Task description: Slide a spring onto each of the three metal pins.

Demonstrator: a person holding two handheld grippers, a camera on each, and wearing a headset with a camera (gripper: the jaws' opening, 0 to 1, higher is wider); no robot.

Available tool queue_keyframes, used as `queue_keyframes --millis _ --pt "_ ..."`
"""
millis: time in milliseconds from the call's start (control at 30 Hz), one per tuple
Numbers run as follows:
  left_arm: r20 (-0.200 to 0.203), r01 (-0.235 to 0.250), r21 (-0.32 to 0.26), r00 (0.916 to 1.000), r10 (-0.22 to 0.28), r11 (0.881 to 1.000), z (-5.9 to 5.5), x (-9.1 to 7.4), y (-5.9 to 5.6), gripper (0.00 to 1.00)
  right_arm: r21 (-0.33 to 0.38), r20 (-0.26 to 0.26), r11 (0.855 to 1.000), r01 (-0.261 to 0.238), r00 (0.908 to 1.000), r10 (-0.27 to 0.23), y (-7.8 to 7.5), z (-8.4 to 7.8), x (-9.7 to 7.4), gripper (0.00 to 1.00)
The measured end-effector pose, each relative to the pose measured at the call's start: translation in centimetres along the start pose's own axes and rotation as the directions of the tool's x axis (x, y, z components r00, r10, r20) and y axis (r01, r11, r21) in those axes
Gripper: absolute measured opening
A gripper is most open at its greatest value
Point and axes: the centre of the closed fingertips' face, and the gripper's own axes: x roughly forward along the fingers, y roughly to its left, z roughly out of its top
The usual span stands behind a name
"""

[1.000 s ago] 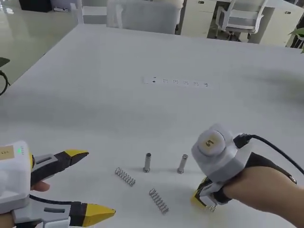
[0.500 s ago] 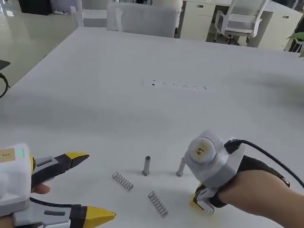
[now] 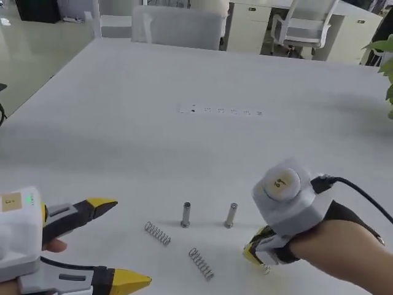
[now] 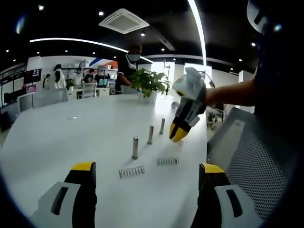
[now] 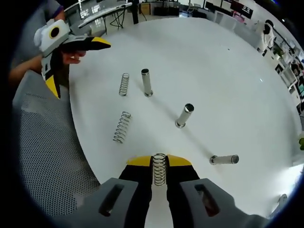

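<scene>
A wide white table (image 3: 123, 123) spreads across the scene. Everything here is placed from the middle pin (image 5: 184, 115), the centre one of three metal pins standing upright in a short row on the table.

The left gripper (image 3: 132, 241) is black with yellow tips and is held in a hand. It is well to the left of the middle pin and closer to the person. Its jaws are spread wide apart with nothing between them.

The right gripper (image 5: 159, 161) is just to the right of the middle pin and slightly closer to the person, with its tips angled down near the table. Its jaws are clenched on the held spring (image 5: 159, 169), which pokes out between the yellow tips.

The second pin (image 5: 146, 81) stands to the left of the middle pin, on the left gripper's side. The third pin (image 5: 224, 159) stands on the opposite side, close to the right gripper. All three pins are bare.

Two springs lie flat on the table, on the person's side of the row. The outer loose spring (image 3: 157, 233) lies left of the middle pin, just past the second pin. The nearer loose spring (image 3: 201, 263) lies closer to the person, a little left of the middle pin.
</scene>
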Motion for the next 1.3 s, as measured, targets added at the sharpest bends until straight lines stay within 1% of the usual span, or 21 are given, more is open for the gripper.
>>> queue_keyframes --millis 133,167,300,367,400,433,467,567,600,633,667,700,767,833,933,1000,1067,1100,1167,1233,1300 --pt "0.004 0.008 0.005 1.0 -0.008 1.0 0.4 0.0 -0.2 0.86 0.029 0.055 1.0 -0.008 0.9985 0.007 0.2 0.8 -1.1 0.07" --pt "0.007 0.013 0.007 0.9999 -0.013 1.0 0.6 0.0 -0.3 0.85 0.033 0.078 0.999 -0.01 0.9969 0.007 0.4 1.3 -1.6 0.07" --pt "0.014 0.038 0.01 0.9992 -0.039 0.999 1.2 0.0 -0.9 0.83 0.044 0.159 0.999 -0.02 0.9872 0.013 1.0 3.2 -3.2 0.07" --pt "0.012 0.068 0.005 0.9976 -0.068 0.998 1.4 0.1 -1.4 0.77 0.047 0.195 0.998 -0.03 0.9805 0.02 1.4 4.2 -3.8 0.07" --pt "0.012 0.079 0.004 0.9968 -0.079 0.997 1.4 0.1 -1.6 0.73 0.046 0.212 0.998 -0.036 0.977 0.026 1.7 4.7 -4.0 0.07" --pt "0.012 0.108 -0.006 0.9941 -0.108 0.994 1.5 0.1 -2.1 0.68 0.049 0.241 0.998 -0.045 0.97 0.032 2.0 5.4 -4.4 0.07" --pt "0.018 0.124 -0.015 0.9922 -0.124 0.992 1.7 0.2 -2.3 0.64 0.048 0.245 0.998 -0.051 0.9688 0.038 2.2 5.7 -4.6 0.07" --pt "0.026 0.161 -0.029 0.9868 -0.16 0.987 2.1 0.2 -2.9 0.5 0.042 0.291 0.996 -0.075 0.9548 0.06 3.1 7.2 -5.2 0.07" --pt "0.026 0.184 -0.034 0.9827 -0.183 0.982 2.3 0.3 -3.3 0.44 0.05 0.314 0.994 -0.102 0.946 0.081 3.7 7.8 -5.5 0.07" --pt "0.027 0.193 -0.036 0.9811 -0.192 0.981 2.3 0.3 -3.4 0.37 0.051 0.319 0.993 -0.106 0.944 0.084 3.8 8.0 -5.6 0.07" --pt "0.027 0.218 -0.046 0.9757 -0.217 0.975 2.5 0.4 -3.8 0.32 0.049 0.344 0.991 -0.122 0.9339 0.098 4.2 8.6 -5.9 0.07" --pt "0.029 0.228 -0.046 0.9736 -0.226 0.973 2.6 0.5 -3.9 0.28 0.051 0.349 0.99 -0.133 0.9308 0.107 4.5 8.9 -6.0 0.07" --pt "0.039 0.256 -0.057 0.9664 -0.254 0.965 3.1 0.6 -4.4 0.2 0.053 0.374 0.986 -0.16 0.9185 0.129 5.1 9.6 -6.3 0.07" --pt "0.044 0.281 -0.064 0.9593 -0.279 0.957 3.5 0.7 -4.7 0.09 0.05 0.382 0.983 -0.177 0.9128 0.145 5.7 10.1 -6.5 0.07" --pt "0.035 0.313 -0.048 0.9497 -0.311 0.949 3.9 1.0 -5.2 0.0 0.031 0.39 0.982 -0.184 0.9072 0.158 6.5 10.7 -6.6 0.07" --pt "0.032 0.323 -0.031 0.9462 -0.322 0.946 4.1 1.2 -5.5 0.0 0.023 0.397 0.982 -0.186 0.9032 0.162 6.8 10.9 -6.7 0.07" --pt "0.028 0.332 -0.016 0.9432 -0.331 0.943 4.2 1.5 -5.7 0.0 0.016 0.397 0.981 -0.192 0.902 0.17 7.2 11.1 -6.8 0.07" --pt "0.029 0.337 0.007 0.941 -0.337 0.941 4.4 1.6 -5.8 0.0 0.011 0.404 0.981 -0.193 0.8986 0.172 7.4 11.3 -6.9 0.07" --pt "0.028 0.34 0.005 0.9401 -0.34 0.941 4.5 1.9 -5.9 0.0 0.012 0.413 0.978 -0.206 0.8923 0.183 7.6 11.5 -7.0 0.07" --pt "0.026 0.335 0.001 0.9421 -0.334 0.942 4.5 2.3 -5.9 0.12 0.012 0.419 0.977 -0.212 0.8886 0.188 7.9 11.6 -7.2 0.07" --pt "0.022 0.336 0.001 0.9416 -0.336 0.942 4.6 2.6 -6.0 0.17 0.008 0.423 0.975 -0.22 0.8847 0.196 8.3 11.8 -7.2 0.07"
